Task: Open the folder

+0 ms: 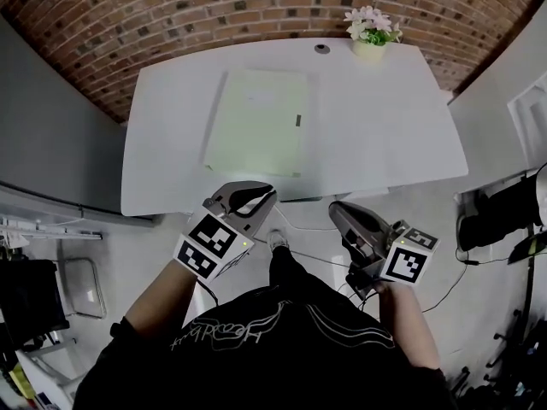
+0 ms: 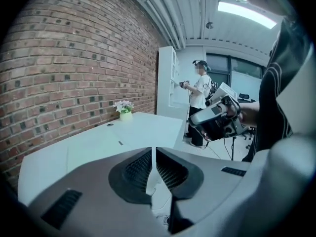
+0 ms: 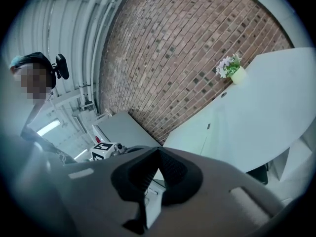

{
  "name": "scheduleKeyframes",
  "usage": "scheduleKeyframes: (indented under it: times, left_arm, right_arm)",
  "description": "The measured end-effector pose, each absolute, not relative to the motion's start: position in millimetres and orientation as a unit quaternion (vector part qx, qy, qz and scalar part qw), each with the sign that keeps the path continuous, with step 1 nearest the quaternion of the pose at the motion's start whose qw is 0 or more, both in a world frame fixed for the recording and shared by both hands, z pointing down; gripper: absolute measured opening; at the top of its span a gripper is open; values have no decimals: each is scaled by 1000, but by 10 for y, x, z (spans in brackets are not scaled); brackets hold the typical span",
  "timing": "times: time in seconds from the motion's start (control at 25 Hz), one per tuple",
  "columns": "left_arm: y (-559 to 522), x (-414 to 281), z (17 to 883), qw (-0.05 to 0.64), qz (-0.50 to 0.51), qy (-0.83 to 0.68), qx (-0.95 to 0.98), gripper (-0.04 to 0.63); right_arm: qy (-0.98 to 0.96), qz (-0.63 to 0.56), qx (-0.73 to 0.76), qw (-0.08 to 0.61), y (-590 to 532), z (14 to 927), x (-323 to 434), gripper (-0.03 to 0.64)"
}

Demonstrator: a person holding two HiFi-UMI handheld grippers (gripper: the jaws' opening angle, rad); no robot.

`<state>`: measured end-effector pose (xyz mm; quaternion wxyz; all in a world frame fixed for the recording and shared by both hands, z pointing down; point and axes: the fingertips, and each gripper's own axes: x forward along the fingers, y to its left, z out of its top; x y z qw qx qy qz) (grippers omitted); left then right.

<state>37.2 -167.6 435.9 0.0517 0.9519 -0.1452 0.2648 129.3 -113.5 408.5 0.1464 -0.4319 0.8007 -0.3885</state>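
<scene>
Black shirt (image 1: 282,331) fills the bottom of the head view, and just beyond it each hand holds a gripper pointing toward the white counter (image 1: 385,118). Seen from above, the left gripper (image 1: 267,191) reaches the counter's near edge, with its marker cube (image 1: 209,244) close to the body. The right gripper (image 1: 335,207) is held beside it, just short of that edge. The pale green folder (image 1: 256,122) lies flat and closed on the left half of the counter, well apart from both grippers. A flower pot (image 1: 370,32) stands at the far edge against the brick wall (image 1: 171,15).

In the left gripper view, the left gripper (image 2: 154,149) has its fingers (image 2: 140,167) pressed together with nothing between them. Past them lies the counter (image 2: 148,127), and the folder (image 2: 96,149) shows as a faint pale sheet with a small dark label (image 2: 120,143). The flower pot (image 2: 123,110) is at the far end by the wall. The right gripper (image 2: 217,117) hangs to the right, and another person (image 2: 200,102) stands at a white cabinet (image 2: 170,83) behind.

The right gripper view shows the right gripper (image 3: 158,151) with its fingers (image 3: 173,169) meeting at the tips, holding nothing. The folder (image 3: 195,137) lies on the counter (image 3: 266,107) beyond, apart from the fingers. The flower pot (image 3: 234,70) sits farther along by the brick wall (image 3: 187,43).
</scene>
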Motion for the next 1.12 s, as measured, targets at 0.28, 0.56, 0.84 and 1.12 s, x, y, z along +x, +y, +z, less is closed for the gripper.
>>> scheduleKeyframes:
  times: [0.28, 0.56, 0.84, 1.12]
  left_arm:
    - [-1978, 488, 4725, -10, 325, -141, 935, 79]
    - [-2208, 499, 5095, -133, 391, -134, 901, 124]
    - [-2281, 471, 5378, -187, 446, -103, 869, 149]
    - [-2348, 428, 5618, -275, 492, -85, 821, 149]
  right_arm:
    - [786, -414, -432, 155, -1404, 4289, 1420, 3]
    - [774, -434, -436, 151, -1482, 4497, 1492, 3]
    - [759, -452, -437, 167, -1507, 4644, 1548, 3]
    - [745, -473, -437, 175, -1526, 4837, 1552, 3]
